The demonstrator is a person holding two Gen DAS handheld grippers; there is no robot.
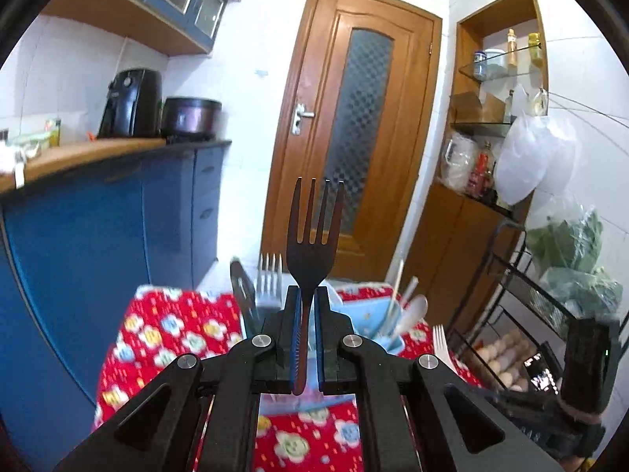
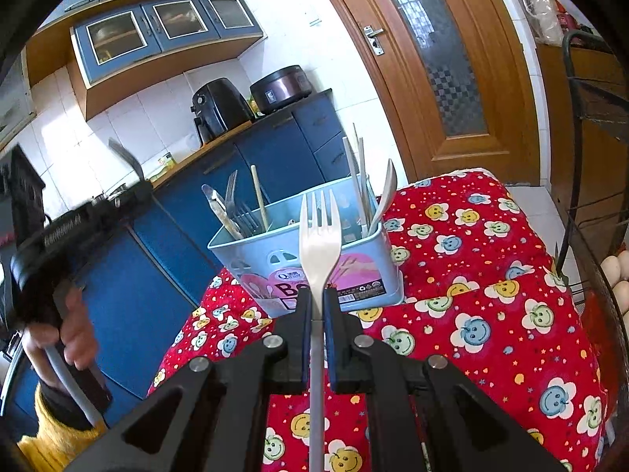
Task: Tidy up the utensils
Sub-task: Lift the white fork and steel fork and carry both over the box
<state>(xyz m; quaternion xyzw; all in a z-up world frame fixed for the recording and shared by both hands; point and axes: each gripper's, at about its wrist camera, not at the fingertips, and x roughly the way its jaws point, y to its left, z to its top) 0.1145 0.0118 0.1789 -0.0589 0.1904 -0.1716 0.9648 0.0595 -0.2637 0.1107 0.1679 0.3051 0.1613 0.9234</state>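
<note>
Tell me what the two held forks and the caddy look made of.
Dark fork: matte black, no glint, likely plastic; backlit, so metal isn't excluded. White fork: slightly translucent, dull, probably plastic. Caddy: pale blue, smooth thin walls with printed label, looks like moulded plastic.

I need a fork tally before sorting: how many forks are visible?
3 for certain: a dark metal fork in the left gripper, a white plastic fork in the right gripper, a metal fork in the light-blue caddy; others may be hidden.
</note>
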